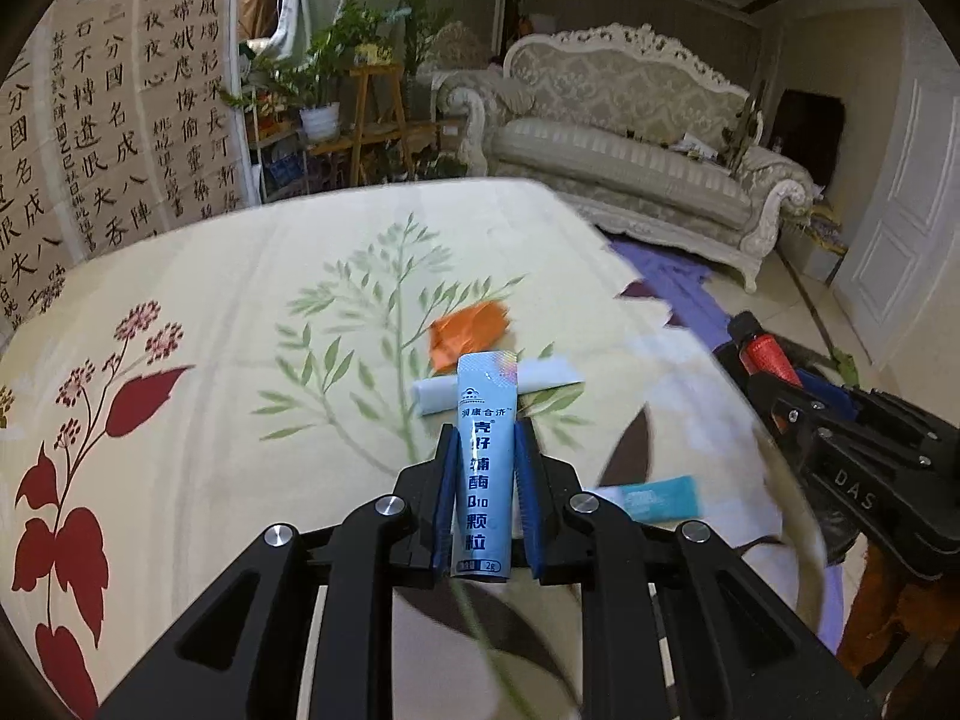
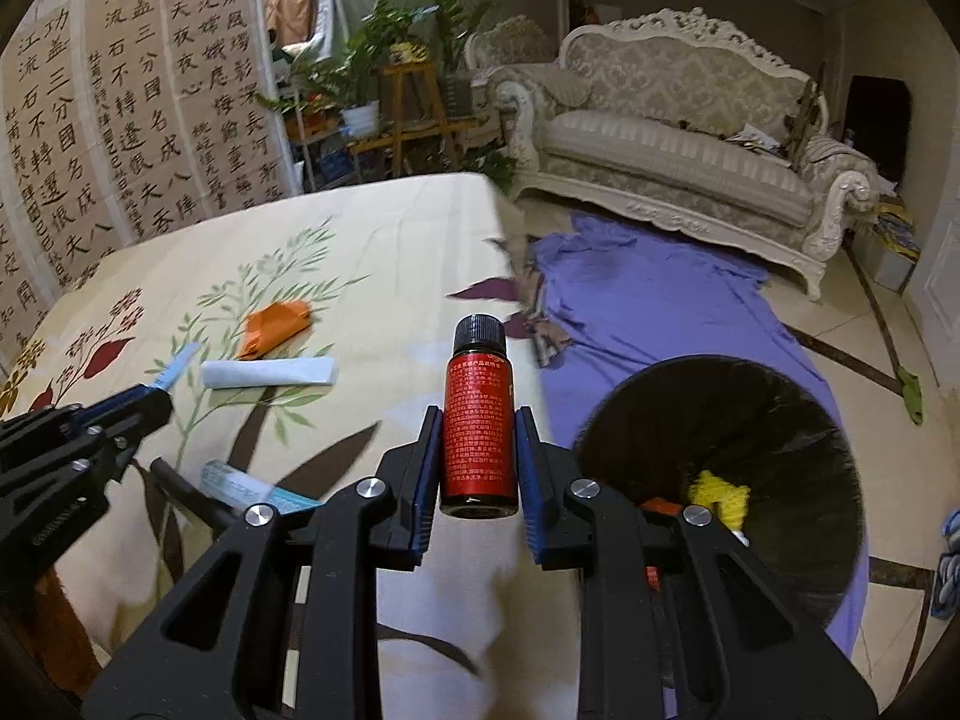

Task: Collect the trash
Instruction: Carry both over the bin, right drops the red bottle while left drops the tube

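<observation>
Trash is split between both tools and the table. My left gripper (image 1: 485,468) is clamped on a pale blue sachet (image 1: 485,468), held lengthwise between the blue pads, printed side up. My right gripper (image 2: 479,450) is clenched on a small red bottle (image 2: 480,426) with a black cap, cap pointing away from me.

Left wrist view: a white paper roll (image 1: 498,387) lies crosswise just past the sachet tip at 12 o'clock, an orange wrapper (image 1: 468,333) just beyond it. A teal sachet (image 1: 657,498) lies at 3 o'clock near the table edge; I see the right gripper at 3 o'clock with the bottle in it.

Right wrist view: the paper roll and orange wrapper sit at 10 o'clock on the floral tablecloth (image 2: 360,300); the teal sachet is at 8 o'clock, partly hidden by the gripper frame. A dark round bin (image 2: 750,420) stands at 3 o'clock on a purple cloth (image 2: 660,300), with something yellow inside it.
</observation>
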`<state>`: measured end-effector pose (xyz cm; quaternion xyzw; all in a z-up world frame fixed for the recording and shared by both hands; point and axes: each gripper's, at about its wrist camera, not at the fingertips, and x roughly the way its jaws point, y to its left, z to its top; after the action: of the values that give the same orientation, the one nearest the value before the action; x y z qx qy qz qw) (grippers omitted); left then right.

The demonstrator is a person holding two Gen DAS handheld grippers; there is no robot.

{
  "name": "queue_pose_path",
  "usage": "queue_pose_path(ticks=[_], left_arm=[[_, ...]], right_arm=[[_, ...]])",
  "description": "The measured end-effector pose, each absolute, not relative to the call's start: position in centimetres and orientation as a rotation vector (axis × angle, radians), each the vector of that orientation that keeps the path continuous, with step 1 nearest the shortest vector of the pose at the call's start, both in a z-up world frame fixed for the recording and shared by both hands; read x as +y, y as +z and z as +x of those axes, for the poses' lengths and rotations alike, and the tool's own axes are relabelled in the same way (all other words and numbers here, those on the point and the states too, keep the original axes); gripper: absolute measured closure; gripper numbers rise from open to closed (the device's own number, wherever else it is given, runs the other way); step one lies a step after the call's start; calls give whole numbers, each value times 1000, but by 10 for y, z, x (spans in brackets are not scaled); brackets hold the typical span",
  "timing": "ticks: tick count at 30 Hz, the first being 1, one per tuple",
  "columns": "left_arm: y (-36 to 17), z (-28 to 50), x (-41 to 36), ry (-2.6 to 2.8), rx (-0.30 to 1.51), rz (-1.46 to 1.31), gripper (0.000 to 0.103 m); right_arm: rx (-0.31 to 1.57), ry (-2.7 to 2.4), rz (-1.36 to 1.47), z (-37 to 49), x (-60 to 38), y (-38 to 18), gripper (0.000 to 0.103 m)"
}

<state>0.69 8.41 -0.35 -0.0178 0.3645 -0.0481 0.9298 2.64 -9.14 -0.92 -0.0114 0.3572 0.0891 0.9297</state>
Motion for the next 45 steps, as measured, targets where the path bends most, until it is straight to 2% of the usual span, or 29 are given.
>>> queue_pose_path(ticks=[6, 23, 34, 35, 37, 39, 40, 45], left_arm=[[6, 9, 46, -148, 679, -5, 83], [-10, 47, -68, -258, 695, 63, 83], [-19, 61, -107, -268, 707, 116, 83], [-20, 63, -109, -264, 707, 120, 80], [-22, 65, -111, -254, 715, 126, 66], [-23, 67, -109, -233, 718, 118, 41], [-23, 67, -107, -227, 717, 110, 39], [-24, 67, -100, -192, 723, 108, 30]], right_arm=[[703, 90, -8, 22, -129, -4, 80], [690, -55, 35, 30, -218, -20, 80], [689, -90, 66, 38, -256, -29, 80], [689, -92, 67, 39, -256, -30, 80], [694, -97, 70, 42, -261, -33, 78], [698, -106, 75, 43, -263, -35, 74], [697, -114, 80, 42, -265, -35, 69], [692, -118, 86, 42, -268, -35, 67]])
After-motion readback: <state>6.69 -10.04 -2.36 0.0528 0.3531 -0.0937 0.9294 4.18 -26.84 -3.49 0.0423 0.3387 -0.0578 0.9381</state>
